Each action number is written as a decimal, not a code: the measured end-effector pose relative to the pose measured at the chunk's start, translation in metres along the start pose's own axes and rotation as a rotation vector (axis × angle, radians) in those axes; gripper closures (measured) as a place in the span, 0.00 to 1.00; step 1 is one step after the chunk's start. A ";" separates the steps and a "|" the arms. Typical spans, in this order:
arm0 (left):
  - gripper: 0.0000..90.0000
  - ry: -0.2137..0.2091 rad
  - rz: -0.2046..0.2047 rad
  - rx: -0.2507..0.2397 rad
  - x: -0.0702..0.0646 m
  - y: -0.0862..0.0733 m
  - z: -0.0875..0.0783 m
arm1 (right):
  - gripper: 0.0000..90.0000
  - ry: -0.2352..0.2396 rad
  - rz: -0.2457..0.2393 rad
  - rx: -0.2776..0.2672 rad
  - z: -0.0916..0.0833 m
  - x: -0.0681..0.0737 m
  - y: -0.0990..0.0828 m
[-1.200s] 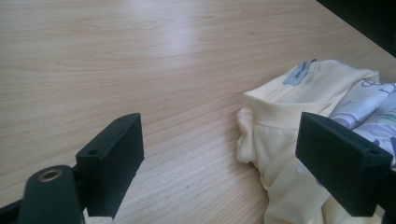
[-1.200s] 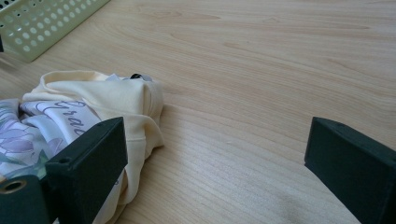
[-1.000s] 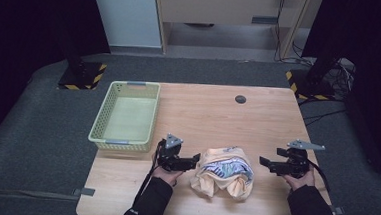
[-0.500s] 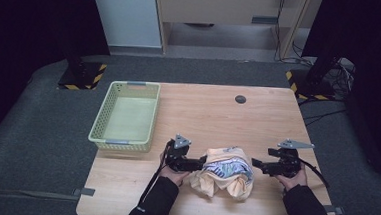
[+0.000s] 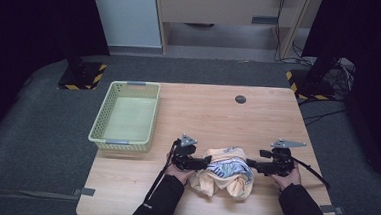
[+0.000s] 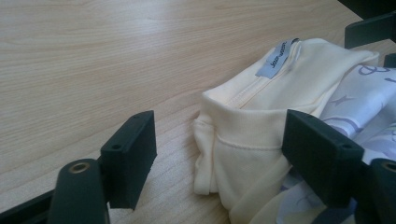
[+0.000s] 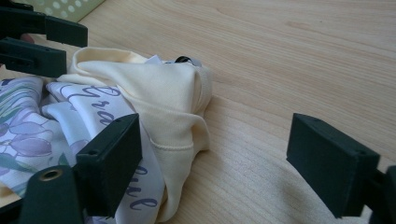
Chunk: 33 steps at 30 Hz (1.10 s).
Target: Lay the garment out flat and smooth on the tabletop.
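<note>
A crumpled pale yellow garment [image 5: 224, 172] with a purple flower print lies near the table's front edge. My left gripper [image 5: 202, 162] is at its left side and my right gripper [image 5: 252, 165] at its right, both pointing inward. In the left gripper view a folded yellow edge with a grey label [image 6: 243, 135] sits between the jaws of the left gripper [image 6: 224, 158], whose pads stand off it. In the right gripper view the garment's hem [image 7: 180, 126] lies between the jaws of the right gripper [image 7: 219, 163], close to the left one. Both pairs of jaws have just been closing and remain open.
A pale green plastic basket [image 5: 121, 144] stands at the left of the wooden table [image 5: 278, 118]. A small black round disc [image 5: 240, 98] lies near the far edge. Black stands with yellow-striped bases [image 5: 82, 76] are on the floor beyond the table.
Both grippers have moved inward and a little lower, up against the two sides of the garment. The garment itself has kept its place.
</note>
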<state>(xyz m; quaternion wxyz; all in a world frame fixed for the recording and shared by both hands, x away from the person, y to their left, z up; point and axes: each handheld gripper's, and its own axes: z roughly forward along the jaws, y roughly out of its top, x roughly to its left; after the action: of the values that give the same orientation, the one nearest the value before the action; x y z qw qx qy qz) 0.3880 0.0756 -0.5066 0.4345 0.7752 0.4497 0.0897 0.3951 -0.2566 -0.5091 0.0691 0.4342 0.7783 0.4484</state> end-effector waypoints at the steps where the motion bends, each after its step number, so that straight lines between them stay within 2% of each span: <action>1: 0.32 0.000 0.000 0.000 0.000 0.000 0.000 | 0.23 0.000 0.000 0.000 0.000 0.000 0.000; 4: 0.38 -0.012 0.005 0.014 0.000 -0.001 0.002 | 0.31 0.018 -0.004 0.016 0.004 0.001 -0.001; 5: 0.38 -0.018 0.007 0.018 0.000 -0.001 0.003 | 0.31 0.018 -0.004 0.016 0.004 0.001 -0.001; 8: 0.51 -0.034 0.014 0.028 0.001 -0.002 0.006 | 0.44 0.034 -0.012 0.042 0.008 0.001 -0.002; 9: 0.53 -0.034 0.014 0.028 0.001 -0.002 0.006 | 0.44 0.034 -0.012 0.042 0.008 0.001 -0.002; 10: 0.53 -0.040 0.014 0.031 0.001 -0.002 0.006 | 0.49 0.041 -0.016 0.049 0.008 0.001 -0.002; 11: 0.58 -0.051 0.015 0.033 0.001 -0.002 0.007 | 0.53 0.047 -0.023 0.052 0.009 0.001 -0.002; 12: 0.65 -0.056 0.019 0.038 0.001 -0.002 0.007 | 0.61 0.060 -0.024 0.066 0.010 0.001 -0.003; 13: 0.65 -0.060 0.023 0.042 0.001 -0.002 0.008 | 0.61 0.060 -0.024 0.066 0.010 0.001 -0.003; 14: 0.71 -0.063 0.024 0.045 0.001 -0.002 0.008 | 0.69 0.072 -0.026 0.076 0.010 0.002 -0.003; 15: 0.71 -0.065 0.026 0.048 0.000 -0.003 0.008 | 0.69 0.072 -0.026 0.076 0.010 0.002 -0.003; 16: 0.76 -0.071 0.028 0.052 0.000 -0.003 0.008 | 0.78 0.089 -0.029 0.080 0.011 0.002 -0.004; 18: 0.83 -0.080 0.033 0.062 -0.001 -0.003 0.009 | 0.84 0.104 -0.024 0.086 0.012 0.003 -0.004; 19: 0.86 -0.080 0.033 0.062 -0.001 -0.003 0.009 | 0.84 0.104 -0.024 0.086 0.012 0.003 -0.004; 20: 0.89 -0.085 0.036 0.068 -0.001 -0.003 0.009 | 0.89 0.106 -0.023 0.098 0.012 0.003 -0.004; 25: 0.94 -0.077 0.041 0.068 -0.004 -0.003 0.008 | 0.92 0.111 -0.010 0.100 0.011 0.003 -0.004; 29: 0.94 -0.065 0.060 0.059 -0.009 -0.001 0.004 | 0.93 0.112 0.010 0.062 0.005 0.002 -0.001; 33: 0.94 -0.065 0.085 0.033 -0.017 0.004 -0.007 | 0.93 0.125 0.021 0.023 -0.003 0.002 0.002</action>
<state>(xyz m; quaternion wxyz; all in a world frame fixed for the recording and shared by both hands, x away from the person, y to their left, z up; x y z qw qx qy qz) 0.3768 0.0658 -0.4951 0.4319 0.8032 0.4033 0.0753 0.3939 -0.2570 -0.5049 0.0106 0.4143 0.7815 0.4664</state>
